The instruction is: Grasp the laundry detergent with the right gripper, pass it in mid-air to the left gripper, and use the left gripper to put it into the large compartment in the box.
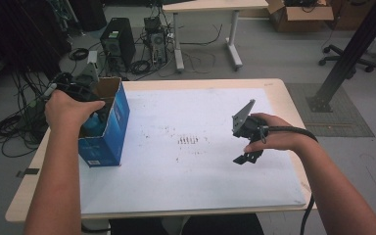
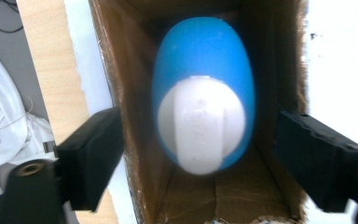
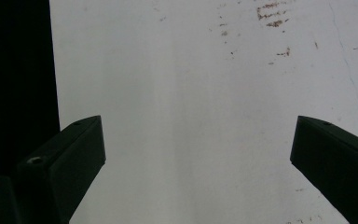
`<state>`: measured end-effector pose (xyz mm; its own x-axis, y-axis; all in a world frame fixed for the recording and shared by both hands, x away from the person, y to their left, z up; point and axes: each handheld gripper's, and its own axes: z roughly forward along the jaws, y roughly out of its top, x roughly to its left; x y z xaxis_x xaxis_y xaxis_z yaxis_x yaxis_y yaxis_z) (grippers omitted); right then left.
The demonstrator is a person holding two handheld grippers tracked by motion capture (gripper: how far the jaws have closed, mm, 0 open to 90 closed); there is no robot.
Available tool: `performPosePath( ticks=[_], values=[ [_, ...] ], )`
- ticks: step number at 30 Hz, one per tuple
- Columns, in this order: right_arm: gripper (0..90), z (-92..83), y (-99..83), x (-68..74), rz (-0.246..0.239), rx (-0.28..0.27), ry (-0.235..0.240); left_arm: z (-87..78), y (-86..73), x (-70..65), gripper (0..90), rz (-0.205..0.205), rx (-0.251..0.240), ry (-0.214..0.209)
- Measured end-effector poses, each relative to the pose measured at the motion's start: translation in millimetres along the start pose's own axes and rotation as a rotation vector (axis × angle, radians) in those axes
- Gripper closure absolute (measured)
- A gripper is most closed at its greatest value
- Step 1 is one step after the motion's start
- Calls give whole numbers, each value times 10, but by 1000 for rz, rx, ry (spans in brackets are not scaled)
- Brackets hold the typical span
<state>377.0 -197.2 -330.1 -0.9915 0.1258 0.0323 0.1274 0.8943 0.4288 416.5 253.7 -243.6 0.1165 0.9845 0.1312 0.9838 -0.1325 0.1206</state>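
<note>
An open blue cardboard box (image 1: 105,132) stands at the left of the white sheet (image 1: 200,166) on the table. Inside it lies a blue egg-shaped thing with a white ridged end (image 2: 203,70), also visible in the box mouth (image 1: 95,123). My left gripper (image 2: 196,123) is held over the box opening, open. Its fingers (image 2: 93,158) stand wide on either side of the blue thing without touching it. My right gripper (image 1: 247,156) hangs over the right part of the sheet. It is open (image 3: 198,135) with nothing between its jaws.
Brown smudges (image 1: 188,140) mark the middle of the sheet. The wooden table edge (image 1: 274,84) frames it. On the floor beyond are computer towers (image 1: 117,41), loose cables (image 1: 14,127), a second table (image 1: 210,7), a cardboard box (image 1: 298,14) and a black slanted post (image 1: 352,49).
</note>
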Motion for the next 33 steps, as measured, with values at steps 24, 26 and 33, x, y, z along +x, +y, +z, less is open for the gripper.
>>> performPosePath(
  ticks=[24,26,33],
  values=[
    [31,-60,-31,52,4,1,-11,-434,-2,-453,48,242,-76,-25],
    [31,-68,-44,58,5,-1,-13,-455,-2,-485,49,257,-83,-37],
    [31,-105,-77,71,8,-5,-18,-558,-4,-667,47,370,-96,-49]
  ],
)
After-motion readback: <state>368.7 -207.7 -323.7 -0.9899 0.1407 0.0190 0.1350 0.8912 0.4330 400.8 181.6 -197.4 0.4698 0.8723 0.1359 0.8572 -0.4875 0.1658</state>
